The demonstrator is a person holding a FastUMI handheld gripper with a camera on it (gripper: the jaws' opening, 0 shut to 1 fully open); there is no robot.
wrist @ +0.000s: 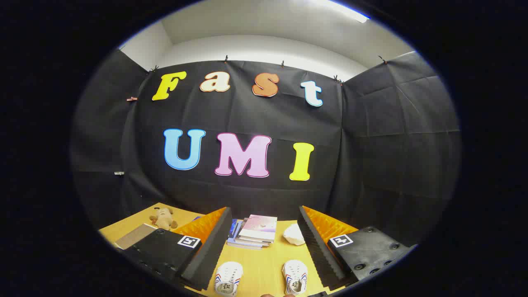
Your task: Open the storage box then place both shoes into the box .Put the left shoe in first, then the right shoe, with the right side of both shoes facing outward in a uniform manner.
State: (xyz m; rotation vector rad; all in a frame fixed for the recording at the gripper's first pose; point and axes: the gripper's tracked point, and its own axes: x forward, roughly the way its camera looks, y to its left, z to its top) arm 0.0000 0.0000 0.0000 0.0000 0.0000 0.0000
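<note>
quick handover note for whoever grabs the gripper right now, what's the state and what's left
Gripper: open, fingers spread wide and holding nothing, raised over the table.
Shoes: both white shoes sit side by side on the table between the fingers, left-hand shoe and right-hand shoe, apart from each other.
Beyond them: a stack of books and a crumpled white thing; a plush toy sits past the left finger.
Storage box: not located from here, so its state is unknown.
Done: nothing visible yet.
Left: open the box, put in the left shoe, then the right, right sides facing outward.
</note>
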